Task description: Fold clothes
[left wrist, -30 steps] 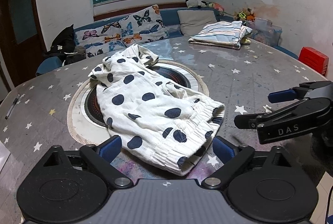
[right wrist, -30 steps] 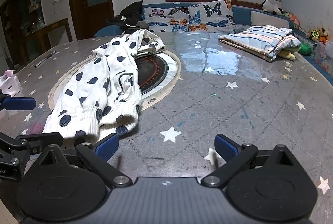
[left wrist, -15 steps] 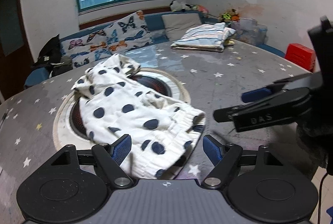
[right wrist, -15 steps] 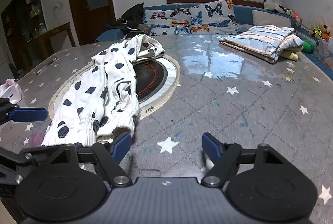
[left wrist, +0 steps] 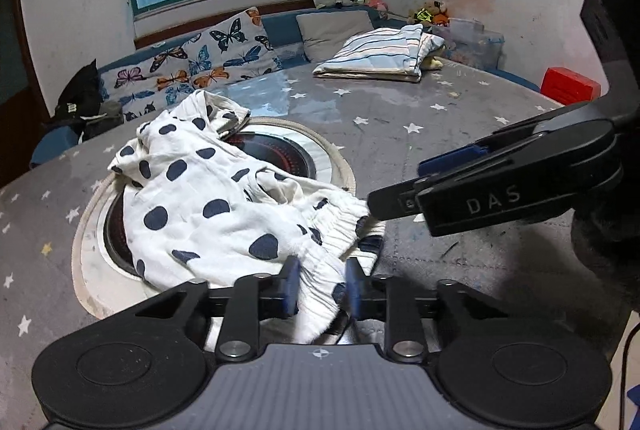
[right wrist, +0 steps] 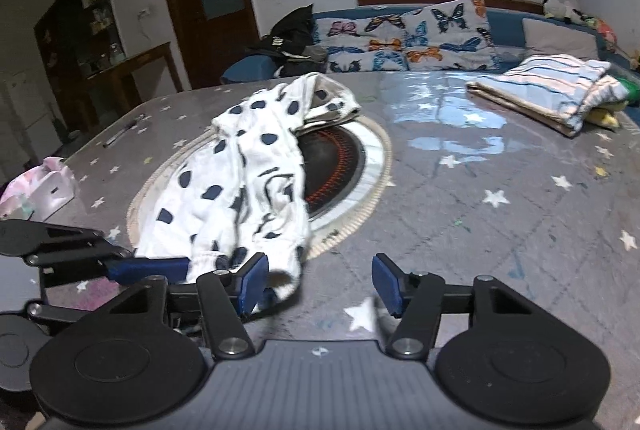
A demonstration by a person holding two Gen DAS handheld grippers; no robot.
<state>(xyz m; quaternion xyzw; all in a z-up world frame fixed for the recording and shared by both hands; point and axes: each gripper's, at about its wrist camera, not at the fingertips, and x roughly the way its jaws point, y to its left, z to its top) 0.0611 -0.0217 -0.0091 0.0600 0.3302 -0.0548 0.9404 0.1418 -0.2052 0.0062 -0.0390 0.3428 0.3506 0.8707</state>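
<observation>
Polka-dot pants (left wrist: 208,206) lie crumpled on star-print table (left wrist: 460,118); left gripper (left wrist: 319,286) closing, pinching waistband; right gripper (right wrist: 318,284) closing, waistband corner between spread jaws.

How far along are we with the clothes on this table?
One striped folded garment already lies at the table's far side. The white, dark-dotted garment is still crumpled over the round hotplate. The left gripper is closing its jaws on the elastic hem; the right gripper, also closing, holds nothing yet. All folding remains.
</observation>
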